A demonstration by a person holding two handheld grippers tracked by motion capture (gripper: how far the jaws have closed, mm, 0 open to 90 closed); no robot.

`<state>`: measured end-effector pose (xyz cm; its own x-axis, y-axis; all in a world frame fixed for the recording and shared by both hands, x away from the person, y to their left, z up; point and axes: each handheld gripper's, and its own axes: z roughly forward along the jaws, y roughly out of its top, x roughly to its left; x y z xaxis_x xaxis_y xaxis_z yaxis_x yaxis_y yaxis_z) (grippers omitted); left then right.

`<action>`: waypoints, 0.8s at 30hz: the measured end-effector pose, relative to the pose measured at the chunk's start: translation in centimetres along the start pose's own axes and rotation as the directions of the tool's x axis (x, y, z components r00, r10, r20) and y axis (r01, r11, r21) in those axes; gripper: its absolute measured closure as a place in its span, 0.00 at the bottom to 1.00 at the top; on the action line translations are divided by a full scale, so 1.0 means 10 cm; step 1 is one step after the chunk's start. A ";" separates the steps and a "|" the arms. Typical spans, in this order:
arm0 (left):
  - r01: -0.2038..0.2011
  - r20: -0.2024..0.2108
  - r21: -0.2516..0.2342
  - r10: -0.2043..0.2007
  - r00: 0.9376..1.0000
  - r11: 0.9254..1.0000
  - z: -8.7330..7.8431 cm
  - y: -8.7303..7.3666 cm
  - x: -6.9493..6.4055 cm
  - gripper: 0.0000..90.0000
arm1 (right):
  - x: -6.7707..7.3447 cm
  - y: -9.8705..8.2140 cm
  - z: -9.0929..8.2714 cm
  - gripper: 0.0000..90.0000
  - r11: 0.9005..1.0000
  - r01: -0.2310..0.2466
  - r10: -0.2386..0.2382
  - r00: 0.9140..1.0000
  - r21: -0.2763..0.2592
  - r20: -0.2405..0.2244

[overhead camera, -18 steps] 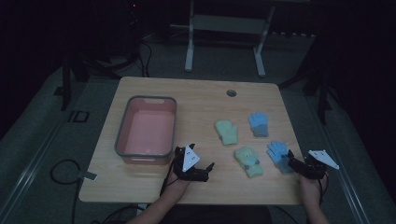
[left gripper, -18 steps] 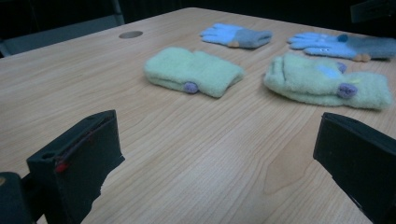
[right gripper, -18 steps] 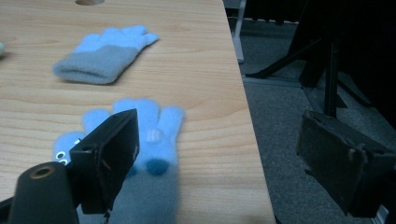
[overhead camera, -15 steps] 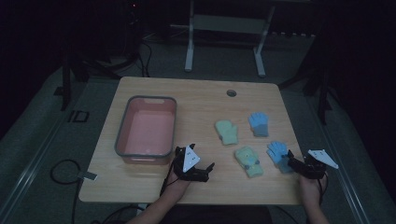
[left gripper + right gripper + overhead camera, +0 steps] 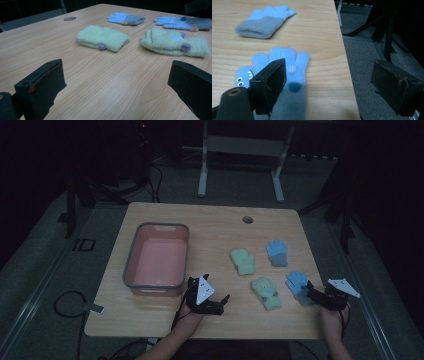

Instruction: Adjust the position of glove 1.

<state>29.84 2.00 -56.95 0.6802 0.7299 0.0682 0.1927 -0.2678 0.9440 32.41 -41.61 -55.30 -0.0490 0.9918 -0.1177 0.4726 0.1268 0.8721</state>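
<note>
From above, the pink bin (image 5: 156, 261) sits at the left of the counter (image 5: 210, 220), and four gloves lie to its right. The right tool (image 5: 311, 295) hangs over the near blue glove (image 5: 298, 284), by the counter's right edge. Its own view shows that glove (image 5: 284, 72) close up: light blue, grey cuff, little eyes and teeth. One jaw hides part of it. Both jaws are wide apart, holding nothing. The left tool (image 5: 216, 303) is wide open and empty too. Its view shows purple dots on the green gloves (image 5: 102, 37).
</note>
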 end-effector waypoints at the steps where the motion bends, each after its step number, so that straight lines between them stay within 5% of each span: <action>1: 0.000 0.000 0.000 0.000 1.000 1.000 0.00 0.00 0.00 0.01 | 0.00 0.00 0.00 0.15 1.000 0.002 -0.002 1.000 0.004 -0.002; 11: -0.004 0.001 -0.001 0.004 1.000 1.000 0.00 0.00 0.00 0.01 | -0.05 0.09 -0.03 0.14 0.998 -0.051 0.054 0.996 0.040 -0.072; 19: -0.005 0.000 0.000 0.005 1.000 1.000 0.00 0.00 0.00 0.01 | -0.02 0.30 -0.10 0.14 0.998 -0.044 0.046 0.995 0.035 -0.088; 24: -0.009 0.000 0.000 0.009 1.000 1.000 0.00 0.00 -0.01 0.01 | 0.07 0.49 -0.13 0.13 1.000 -0.001 0.003 0.995 0.017 -0.098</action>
<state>29.80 1.96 -56.95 0.6816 0.7277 0.0765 0.1867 -0.2740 0.9434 33.50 -40.25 -50.52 -0.1340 0.9887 -0.0679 0.4873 0.1254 0.8642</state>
